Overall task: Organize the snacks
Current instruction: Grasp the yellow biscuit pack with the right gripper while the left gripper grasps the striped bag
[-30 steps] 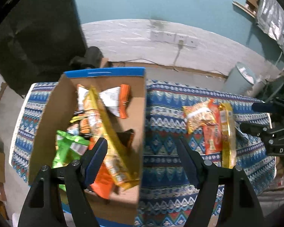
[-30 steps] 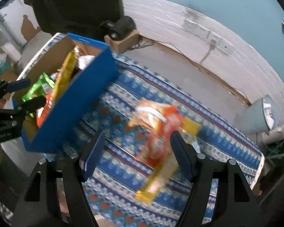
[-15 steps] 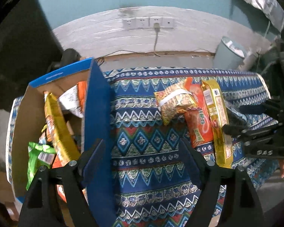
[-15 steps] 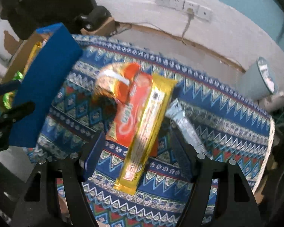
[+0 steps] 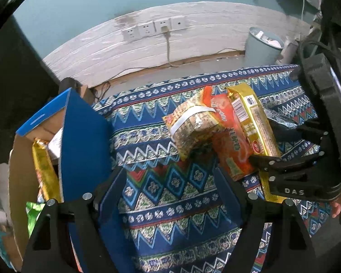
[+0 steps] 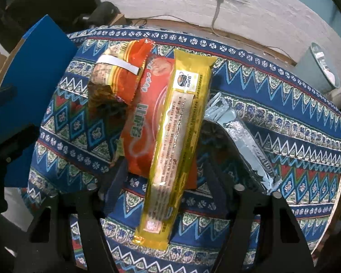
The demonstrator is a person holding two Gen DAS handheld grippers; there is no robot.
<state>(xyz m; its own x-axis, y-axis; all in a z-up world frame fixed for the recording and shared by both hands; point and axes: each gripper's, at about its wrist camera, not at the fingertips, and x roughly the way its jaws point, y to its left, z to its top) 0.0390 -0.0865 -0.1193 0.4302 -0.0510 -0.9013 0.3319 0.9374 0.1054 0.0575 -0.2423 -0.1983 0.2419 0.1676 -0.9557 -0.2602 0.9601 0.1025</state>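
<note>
The right hand-held gripper (image 6: pixel 163 177) is closing its jaws around the yellow biscuit pack (image 6: pixel 179 136) lying atop the orange packet (image 6: pixel 145 116) on the table (image 6: pixel 284 136); pads aren't yet pressing. Best centred, pinching only the yellow pack. The left hand-held gripper (image 5: pixel 170 182) is hanging apart beside the box (image 5: pixel 79 136).

A patterned tablecloth (image 6: pixel 284 122) is covering the table, a grey bin (image 5: pixel 261 47) is sitting far right, wall sockets (image 5: pixel 152 28) are lining the far wall.

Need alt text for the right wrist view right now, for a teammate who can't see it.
The right claw is closing astride a long yellow snack packet, pads not yet touching it. The packet lies on an orange packet on the patterned tablecloth, with a silver foil packet to its right.
</note>
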